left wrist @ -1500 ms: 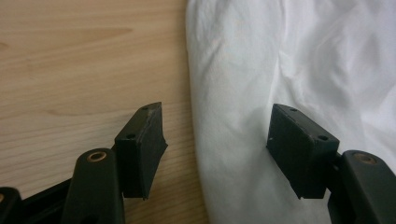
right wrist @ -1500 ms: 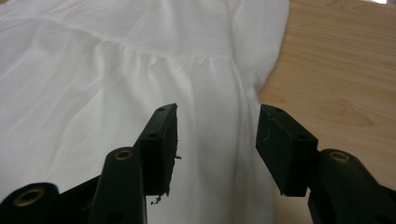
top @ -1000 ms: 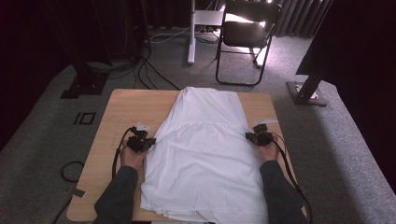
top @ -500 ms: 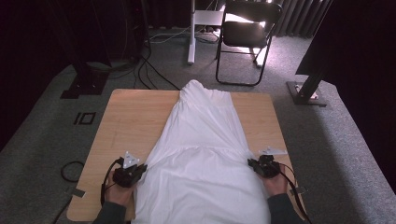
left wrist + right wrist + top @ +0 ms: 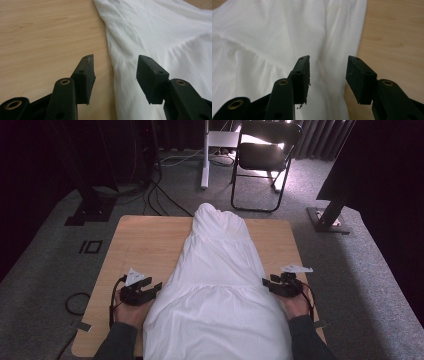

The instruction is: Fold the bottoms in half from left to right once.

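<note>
1. White garment [image 5: 220, 290] lies spread along the middle of the wooden bench [image 5: 145, 245]; its narrow end points to the far edge, its wide end reaches the near edge between the person's forearms; a seam with small gathers crosses it about halfway.
2. Left gripper [image 5: 142, 292] sits at the left border of the garment, near the person; its jaws have just been opening and now stand apart, released; in the left gripper view [image 5: 115, 67] the edge of the cloth runs through the gap between them, but the pads do not press on it; one jaw stands over bare wood, the other over the white cloth.
3. Right gripper [image 5: 281, 286] sits at the right border of the garment, about level with the left one; its jaws have also just been opening and stand apart, holding nothing; in the right gripper view [image 5: 328, 66] the right edge of the cloth passes under the gap, with wood on the outer side.
4. Both hands rest low at the near part of the bench, well apart, the garment between them.
5. Beyond the far edge of the bench a black folding chair [image 5: 265, 155] stands on the grey carpet [image 5: 65, 235]; cables lie on the floor at the far left.
</note>
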`<state>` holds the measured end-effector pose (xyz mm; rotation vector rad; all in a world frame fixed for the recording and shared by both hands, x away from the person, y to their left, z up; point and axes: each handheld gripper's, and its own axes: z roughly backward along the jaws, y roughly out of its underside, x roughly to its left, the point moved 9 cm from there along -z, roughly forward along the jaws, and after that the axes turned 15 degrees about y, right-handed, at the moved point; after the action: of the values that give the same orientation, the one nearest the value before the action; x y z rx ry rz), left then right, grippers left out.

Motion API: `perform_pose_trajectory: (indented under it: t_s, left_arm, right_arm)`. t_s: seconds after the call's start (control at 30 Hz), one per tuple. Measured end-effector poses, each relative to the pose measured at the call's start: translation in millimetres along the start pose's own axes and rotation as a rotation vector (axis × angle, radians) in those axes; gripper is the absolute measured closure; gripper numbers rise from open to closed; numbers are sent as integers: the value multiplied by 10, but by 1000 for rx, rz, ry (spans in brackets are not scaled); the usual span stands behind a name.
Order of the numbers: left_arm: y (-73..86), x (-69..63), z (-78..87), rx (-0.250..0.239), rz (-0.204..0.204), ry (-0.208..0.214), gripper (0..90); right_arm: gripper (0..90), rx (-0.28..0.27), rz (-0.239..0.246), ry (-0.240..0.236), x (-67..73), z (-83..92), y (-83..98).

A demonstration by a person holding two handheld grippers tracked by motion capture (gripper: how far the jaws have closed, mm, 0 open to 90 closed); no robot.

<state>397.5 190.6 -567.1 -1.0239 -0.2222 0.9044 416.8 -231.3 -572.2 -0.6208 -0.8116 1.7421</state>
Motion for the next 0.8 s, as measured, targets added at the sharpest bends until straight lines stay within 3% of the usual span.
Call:
perform_pose_trajectory:
  t_s: [0.07,0.1,0.2,0.23,0.27,0.3,0.37,0.43,0.5,0.53,0.63,0.7,0.73,0.8]
  left_arm:
    - [-62,56,-154,11,11,10,481]
    - [-62,56,-154,11,11,10,479]
    - [-141,106,-463,58,12,33,447]
    - [-141,106,-463,58,12,33,443]
    - [-119,139,-590,101,6,21,442]
    - [-97,140,-666,110,20,39,442]
    - [-46,139,-747,128,43,60,443]
    - [-5,124,-784,143,58,73,443]
    - [-1,96,-785,144,59,69,440]
    - [0,88,-783,147,56,68,440]
    - [11,54,-798,157,39,71,422]
    - [18,7,-817,164,12,75,412]
    - [21,-11,-823,166,11,81,409]
    - [15,-35,-831,163,11,93,408]
  right_arm:
    - [532,16,-19,-28,40,-149,-83]
    - [532,26,-26,-33,66,-243,-117]
    - [518,59,-22,-35,124,-441,-157]
    - [518,75,-25,-37,147,-516,-165]
    - [518,81,-23,-47,168,-555,-170]
    - [521,94,-25,-59,202,-594,-170]
    - [607,121,-5,-77,267,-648,-158]
    - [770,160,33,-90,313,-679,-122]
    - [880,146,83,-56,305,-639,-137]
    - [887,94,107,-14,267,-557,-204]
    - [890,-83,102,104,109,-233,-445]
    - [888,-136,83,164,-8,-105,-507]
    - [886,-133,78,185,-64,-101,-493]
    - [884,-78,80,198,-148,-230,-373]
